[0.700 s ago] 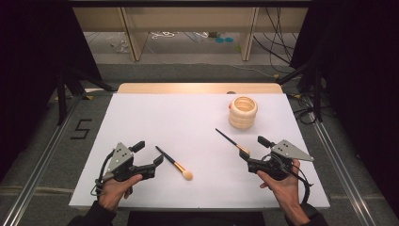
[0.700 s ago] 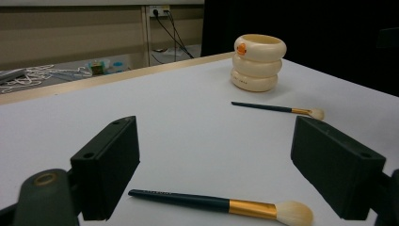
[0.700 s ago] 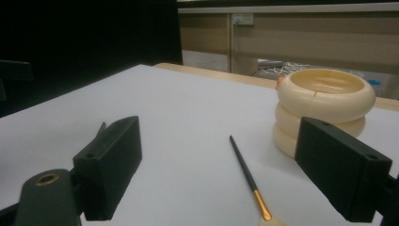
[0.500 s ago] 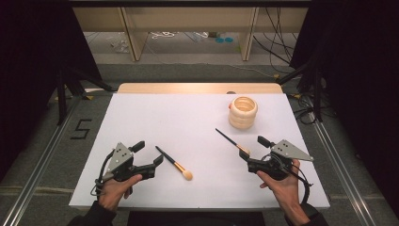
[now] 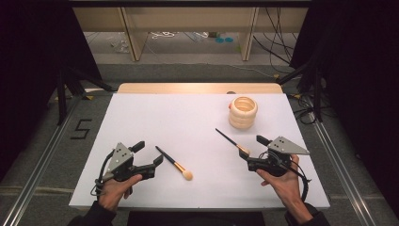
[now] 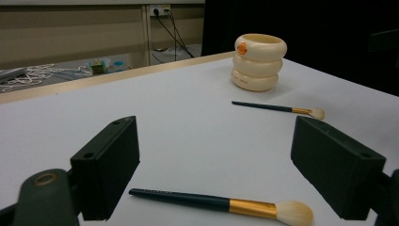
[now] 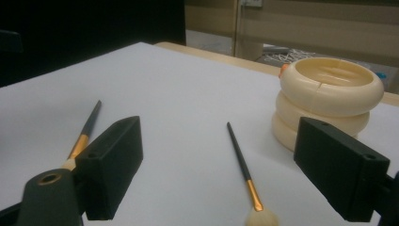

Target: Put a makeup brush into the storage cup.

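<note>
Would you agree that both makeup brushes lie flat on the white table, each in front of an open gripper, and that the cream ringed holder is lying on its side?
Not quite: the cream ringed holder stands upright, as the left gripper view shows. Both makeup brushes do lie flat on the white table, before the open left gripper and right gripper.

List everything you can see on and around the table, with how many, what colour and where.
Makeup brushes: two, dark handles, gold bands, pale bristles; one lying in front of the left gripper, the other in front of the right gripper.
Ringed cup: one, cream, upright at the far right of the table, with nothing visible inside.
Table: one, white top with a wooden far edge.
Shelving: light wood, beyond the table.
Cables: several, black, on the floor at far right.
Left gripper: black, jaws open.
Right gripper: black, jaws open.
</note>
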Demonstrator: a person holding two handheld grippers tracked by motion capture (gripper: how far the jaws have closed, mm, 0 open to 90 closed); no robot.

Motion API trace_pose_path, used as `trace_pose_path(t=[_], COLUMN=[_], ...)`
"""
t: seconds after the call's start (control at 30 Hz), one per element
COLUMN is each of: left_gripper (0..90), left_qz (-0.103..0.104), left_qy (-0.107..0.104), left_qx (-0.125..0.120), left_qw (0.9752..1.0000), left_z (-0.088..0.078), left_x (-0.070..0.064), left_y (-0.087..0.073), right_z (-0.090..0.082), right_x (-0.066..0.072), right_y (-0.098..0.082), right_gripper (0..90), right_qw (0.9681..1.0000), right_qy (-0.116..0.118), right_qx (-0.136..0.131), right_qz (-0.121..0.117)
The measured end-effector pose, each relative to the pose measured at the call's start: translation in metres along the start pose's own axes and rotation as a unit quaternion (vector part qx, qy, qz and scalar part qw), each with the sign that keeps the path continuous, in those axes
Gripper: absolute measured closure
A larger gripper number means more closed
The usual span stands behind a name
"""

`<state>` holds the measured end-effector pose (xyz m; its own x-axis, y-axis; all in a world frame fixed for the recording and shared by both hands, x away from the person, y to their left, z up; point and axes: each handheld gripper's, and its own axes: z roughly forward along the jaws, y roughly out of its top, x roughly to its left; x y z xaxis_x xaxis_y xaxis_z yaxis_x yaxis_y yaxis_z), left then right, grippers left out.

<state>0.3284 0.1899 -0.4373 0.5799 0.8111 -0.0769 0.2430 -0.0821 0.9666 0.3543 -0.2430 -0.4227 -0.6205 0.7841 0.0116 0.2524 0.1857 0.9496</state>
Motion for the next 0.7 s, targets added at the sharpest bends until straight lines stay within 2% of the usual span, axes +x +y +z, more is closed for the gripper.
trace_pose_path(t=[0.03,0.1,0.13,0.2,0.27,0.33,0.37,0.4,0.43,0.47,0.53,0.57,0.6,0.63,0.67,0.7], left_gripper=[15.7,15.7,15.7,15.7,15.7,15.7,15.7,15.7,15.7,15.7,15.7,15.7,15.7,15.7,15.7,15.7], left_qz=[0.0,0.001,0.0,0.001,0.001,0.002,0.001,0.002,0.001,0.001,-0.001,-0.001,-0.001,-0.002,-0.002,-0.002], left_qy=[0.0,-0.001,-0.001,-0.002,-0.002,-0.002,-0.002,-0.002,-0.002,-0.002,-0.001,-0.002,-0.002,-0.001,-0.001,-0.001], left_qx=[0.0,0.001,0.001,0.001,0.002,0.003,0.003,0.003,0.003,0.004,0.003,0.003,0.003,0.003,0.003,0.003], left_qw=[1.0,1.0,1.0,1.0,1.0,1.0,1.0,1.0,1.0,1.0,1.0,1.0,1.0,1.0,1.0,1.0], left_z=[0.0,0.0,0.0,0.001,0.001,0.001,0.001,0.002,0.002,0.002,0.002,0.002,0.002,0.002,0.002,0.002], left_x=[0.0,0.0,0.0,0.0,0.0,0.0,0.0,0.0,0.0,0.001,0.001,0.001,0.001,0.001,0.001,0.001], left_y=[0.0,0.0,0.0,0.0,0.0,0.0,0.0,0.0,0.0,0.0,-0.001,-0.001,-0.001,-0.001,-0.001,-0.001], right_z=[0.002,0.002,0.006,0.007,0.013,0.019,0.023,0.031,0.031,0.041,0.049,0.052,0.052,0.059,0.059,0.062], right_x=[-0.003,-0.003,-0.005,-0.006,-0.009,-0.012,-0.014,-0.018,-0.018,-0.023,-0.027,-0.029,-0.029,-0.033,-0.033,-0.034], right_y=[0.003,0.005,0.008,0.008,0.01,0.011,0.012,0.014,0.014,0.017,0.018,0.019,0.019,0.021,0.021,0.022], right_gripper=[17.2,17.3,19.5,21.9,22.2,22.6,24.0,26.3,26.3,25.4,26.8,27.1,27.1,27.9,27.9,27.9], right_qw=[0.9998,0.9997,0.9987,0.9984,0.9961,0.9939,0.9925,0.9892,0.9892,0.9847,0.9826,0.9804,0.9804,0.9765,0.9765,0.9733], right_qy=[0.004,0.001,0.001,0.002,0.005,0.013,0.014,0.019,0.019,0.024,0.02,0.021,0.021,0.023,0.023,0.025], right_qx=[0.02,0.024,0.046,0.049,0.072,0.097,0.108,0.131,0.131,0.163,0.173,0.185,0.185,0.204,0.204,0.218], right_qz=[-0.007,-0.01,-0.024,-0.028,-0.052,-0.051,-0.055,-0.064,-0.064,-0.058,-0.063,-0.064,-0.064,-0.067,-0.067,-0.067])
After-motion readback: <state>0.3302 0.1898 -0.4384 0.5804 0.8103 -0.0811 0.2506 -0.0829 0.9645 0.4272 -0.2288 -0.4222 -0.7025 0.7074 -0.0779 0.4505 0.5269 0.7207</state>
